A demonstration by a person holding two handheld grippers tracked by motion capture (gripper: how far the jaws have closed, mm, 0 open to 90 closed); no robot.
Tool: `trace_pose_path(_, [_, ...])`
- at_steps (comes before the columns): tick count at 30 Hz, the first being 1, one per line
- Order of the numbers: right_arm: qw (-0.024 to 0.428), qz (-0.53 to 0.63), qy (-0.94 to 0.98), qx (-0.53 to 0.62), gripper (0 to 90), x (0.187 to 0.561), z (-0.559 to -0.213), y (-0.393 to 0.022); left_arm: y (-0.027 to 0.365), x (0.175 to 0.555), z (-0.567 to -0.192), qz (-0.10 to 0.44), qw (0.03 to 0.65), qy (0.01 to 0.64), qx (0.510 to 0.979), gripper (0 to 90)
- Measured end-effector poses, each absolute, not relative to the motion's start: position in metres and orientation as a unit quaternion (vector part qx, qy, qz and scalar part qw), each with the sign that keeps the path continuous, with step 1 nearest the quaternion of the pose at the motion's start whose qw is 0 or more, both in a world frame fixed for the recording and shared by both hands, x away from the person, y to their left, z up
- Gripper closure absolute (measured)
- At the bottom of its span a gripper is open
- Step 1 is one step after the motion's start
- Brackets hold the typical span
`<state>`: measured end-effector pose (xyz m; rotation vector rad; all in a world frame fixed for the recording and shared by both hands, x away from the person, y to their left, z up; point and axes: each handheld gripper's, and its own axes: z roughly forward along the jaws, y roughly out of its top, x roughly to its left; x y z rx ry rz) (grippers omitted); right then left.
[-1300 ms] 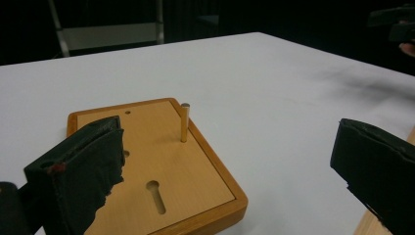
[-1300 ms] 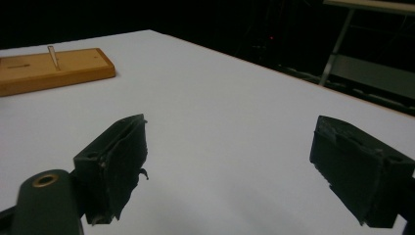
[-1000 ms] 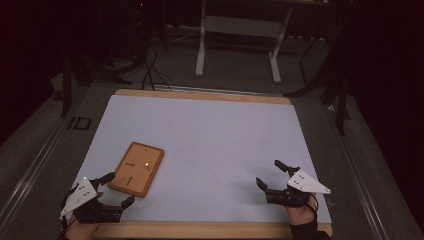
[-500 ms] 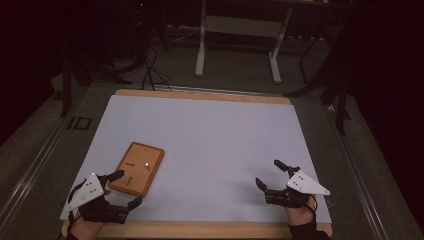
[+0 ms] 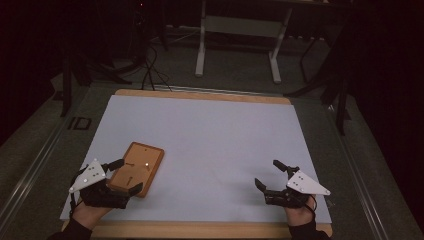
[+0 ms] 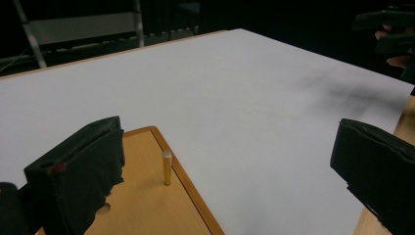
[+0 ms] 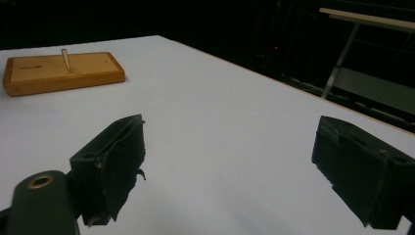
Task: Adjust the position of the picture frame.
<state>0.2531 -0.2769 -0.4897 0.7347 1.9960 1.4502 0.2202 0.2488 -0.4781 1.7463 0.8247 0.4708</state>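
My left claw [image 5: 122, 176] is spread wide around the near end of the wooden block [image 5: 136, 168] at the table's [image 5: 210, 125] front left, gripping nothing yet. The block looks stiff, solid and smooth, so I'd pinch its long edges, clear of the thin metal pin [image 6: 167, 167], perhaps loose. My right claw [image 5: 270, 176] rests open and empty.

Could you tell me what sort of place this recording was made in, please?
Probably a lab or studio set up for recording: a table under a plain white sheet in a dark room, cables on the floor, a metal stand behind, and a wooden pegboard.
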Motion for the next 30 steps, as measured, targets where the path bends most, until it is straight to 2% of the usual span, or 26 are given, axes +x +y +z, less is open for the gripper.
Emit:
trace_pose_path(8, [0.278, 0.547, 0.742, 0.269, 12.0, 0.251, -0.489, -0.276, 0.251, 0.243, -0.477, 0.207, 0.523, 0.357, 0.746, 0.0])
trace_pose_path(14, [0.269, 0.549, 0.742, 0.275, 12.0, 0.253, -0.491, -0.278, 0.253, 0.258, -0.489, 0.209, 0.495, 0.364, 0.761, 6.0])
trace_pose_path(18, [0.263, 0.549, 0.745, 0.274, 12.0, 0.253, -0.492, -0.277, 0.248, 0.267, -0.503, 0.193, 0.472, 0.368, 0.777, 15.1])
trace_pose_path(21, [0.261, 0.547, 0.747, 0.272, 12.0, 0.254, -0.492, -0.276, 0.241, 0.271, -0.508, 0.196, 0.454, 0.367, 0.788, 27.4])
trace_pose_path(23, [0.258, 0.549, 0.747, 0.272, 12.0, 0.254, -0.492, -0.276, 0.24, 0.276, -0.513, 0.185, 0.448, 0.372, 0.792, 29.2])
trace_pose_path(24, [0.259, 0.547, 0.748, 0.272, 12.0, 0.254, -0.492, -0.276, 0.239, 0.278, -0.515, 0.179, 0.445, 0.372, 0.795, 34.3])
trace_pose_path(28, [0.257, 0.546, 0.749, 0.274, 12.1, 0.254, -0.493, -0.277, 0.236, 0.284, -0.522, 0.167, 0.431, 0.379, 0.802, 44.9])
trace_pose_path(30, [0.256, 0.547, 0.748, 0.275, 12.1, 0.255, -0.493, -0.277, 0.234, 0.285, -0.524, 0.161, 0.431, 0.379, 0.803, 47.5])
